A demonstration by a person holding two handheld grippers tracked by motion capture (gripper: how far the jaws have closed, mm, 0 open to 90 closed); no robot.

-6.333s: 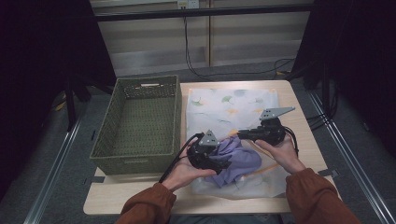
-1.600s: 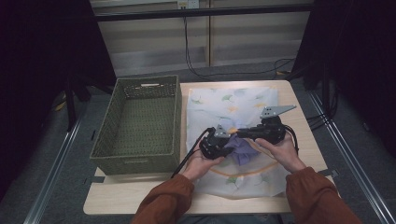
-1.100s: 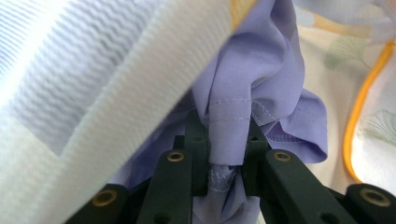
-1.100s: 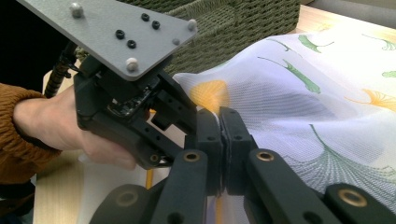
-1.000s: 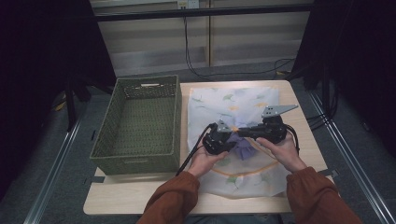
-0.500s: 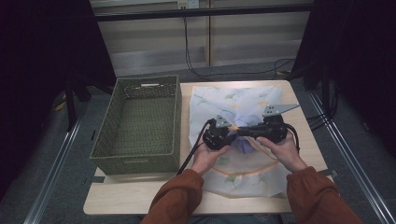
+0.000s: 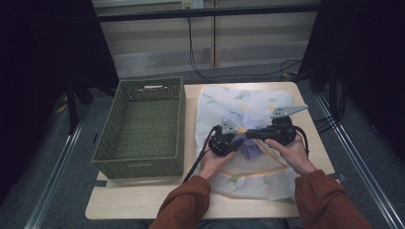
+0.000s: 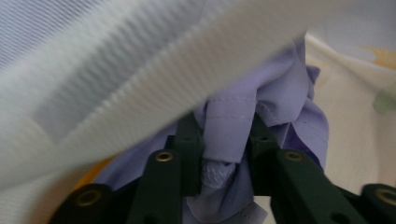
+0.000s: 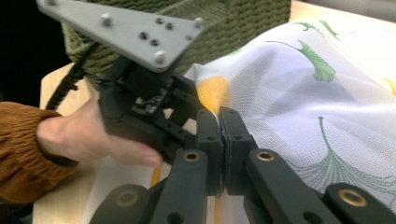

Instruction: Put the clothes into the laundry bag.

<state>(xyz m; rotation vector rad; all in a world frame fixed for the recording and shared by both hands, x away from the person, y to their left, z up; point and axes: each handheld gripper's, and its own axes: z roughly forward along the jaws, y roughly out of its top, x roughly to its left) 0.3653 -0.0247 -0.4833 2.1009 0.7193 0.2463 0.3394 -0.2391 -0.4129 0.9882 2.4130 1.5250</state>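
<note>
Lilac garment (image 8: pixel 280 102), bunched and creased, lies in the middle of the patterned cloth (image 7: pixel 248 102) spread over the right half of the table (image 7: pixel 143 198); in the high view it peeks out as a small purple heap (image 7: pixel 250 148) between the two grippers. The left gripper (image 8: pixel 227 147) has its jaws clamped on a hemmed fold of this garment, the stitched edge pinched upright between them. A pale, ribbed flap of the cloth hangs across the top of the left gripper view, above the garment. The right gripper (image 9: pixel 219 133) has its jaws pressed together on an edge of the patterned cloth, by an orange patch in its print, and holds that edge raised. Just beyond it sits the left gripper with its grey plate (image 9: pixel 126 30), held by a hand (image 9: pixel 93 137) in a rust-brown sleeve (image 9: pixel 18 140). Left of the cloth, a green woven basket (image 7: pixel 143 126) stands on the table, beside the cloth's edge.
</note>
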